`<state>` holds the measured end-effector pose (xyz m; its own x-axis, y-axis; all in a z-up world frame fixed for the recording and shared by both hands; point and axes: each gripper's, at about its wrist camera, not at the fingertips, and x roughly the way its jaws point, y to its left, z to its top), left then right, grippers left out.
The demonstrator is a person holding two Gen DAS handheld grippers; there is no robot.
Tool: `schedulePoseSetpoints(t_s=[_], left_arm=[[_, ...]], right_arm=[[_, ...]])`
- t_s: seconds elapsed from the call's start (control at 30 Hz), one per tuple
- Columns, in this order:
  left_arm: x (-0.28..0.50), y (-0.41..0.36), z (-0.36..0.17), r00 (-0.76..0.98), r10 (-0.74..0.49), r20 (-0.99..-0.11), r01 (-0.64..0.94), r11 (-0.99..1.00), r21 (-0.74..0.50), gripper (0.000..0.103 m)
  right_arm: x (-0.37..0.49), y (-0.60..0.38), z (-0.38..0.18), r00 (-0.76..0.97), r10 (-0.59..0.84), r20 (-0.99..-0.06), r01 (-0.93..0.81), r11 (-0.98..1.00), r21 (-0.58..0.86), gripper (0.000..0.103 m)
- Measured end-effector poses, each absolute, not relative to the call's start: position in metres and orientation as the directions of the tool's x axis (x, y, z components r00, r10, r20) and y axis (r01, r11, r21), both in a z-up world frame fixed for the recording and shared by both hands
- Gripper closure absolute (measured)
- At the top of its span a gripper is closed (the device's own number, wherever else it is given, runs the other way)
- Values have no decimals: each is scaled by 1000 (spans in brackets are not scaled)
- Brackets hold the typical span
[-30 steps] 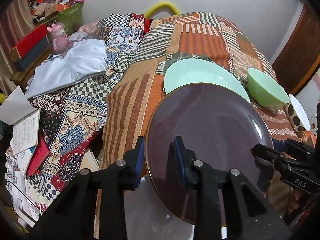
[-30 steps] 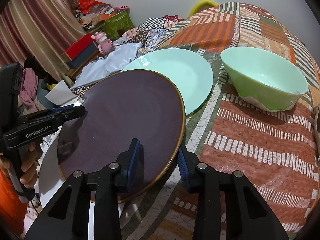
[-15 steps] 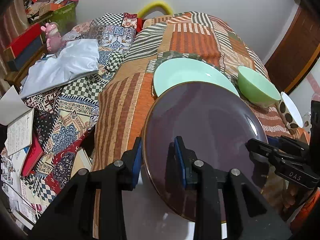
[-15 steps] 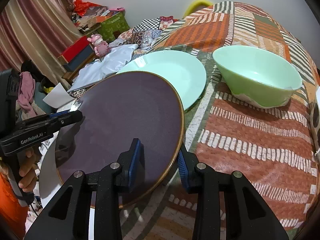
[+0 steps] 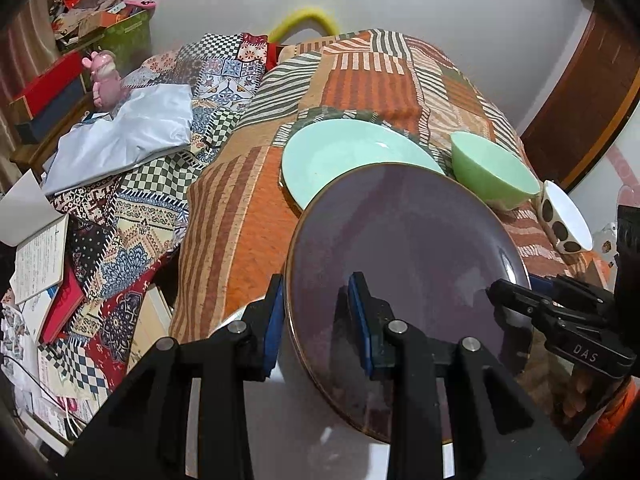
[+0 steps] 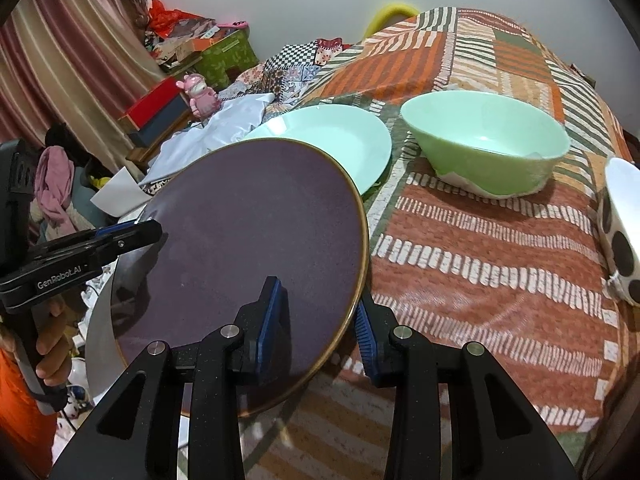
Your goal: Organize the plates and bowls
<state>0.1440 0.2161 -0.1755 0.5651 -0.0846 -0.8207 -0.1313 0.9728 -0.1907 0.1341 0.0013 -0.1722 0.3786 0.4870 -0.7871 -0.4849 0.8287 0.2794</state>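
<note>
- Since a second ago, the purple plate (image 5: 404, 248) is seen carried a little way toward the green plate (image 5: 344, 152), and its far edge now covers more of that plate in the left view.
- The purple plate is held up in the air, tilted, over the near edge of the bed (image 6: 500, 248).
- The plate's left rim is pinched by the left gripper (image 5: 318, 320), one blue pad above the plate and one below.
- The plate's right rim is pinched the same way by the right gripper (image 6: 320, 320), so both sets of fingers are closed tight on the plate.
- A hand (image 6: 50, 344) is seen wrapped around the left gripper's handle.
- The green plate is lying flat on the striped blanket, just behind the purple plate.
- A green bowl (image 6: 484, 148) is standing upright just beside the green plate, on the right.
- A white bowl with dark spots (image 5: 564, 220) is tipped on its side, near the green bowl, at the bed's right edge.
- A round white surface (image 5: 304, 420) is seen under the purple plate.
- A pink toy (image 6: 200, 94) and a white cloth (image 5: 120, 136) are seen far off on the left.
</note>
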Motion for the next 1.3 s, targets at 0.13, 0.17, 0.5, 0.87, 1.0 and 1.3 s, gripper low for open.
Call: schedulePoseSetpoints(t_s=[0.13,0.17,0.5,0.87,1.0,1.3], left_arm=[[138,207,-172,562,-89,-822,-124,974,-190,73],[136,205,-172,563,-92,-822,-121,974,-191,73],[117,177,-159,576,-121,-808,-94,972,-213,73],[100,145,-151,579,-159,-800,-53,971,-231,73],[94,133,-150,580,-174,-796,-33,971,-236,73],[88,113,-156,565,-197,-801,-19,968,-251,73]], right_arm=[[129,-7,-167,391,485,-782,-483,832,274,71],[128,-9,-166,393,485,-781,-481,832,275,71],[113,-34,-157,420,476,-773,-462,845,269,71],[91,-67,-148,460,460,-759,-417,867,273,71],[85,-79,-148,474,448,-758,-398,877,270,71],[75,-99,-151,488,433,-758,-361,891,276,71]])
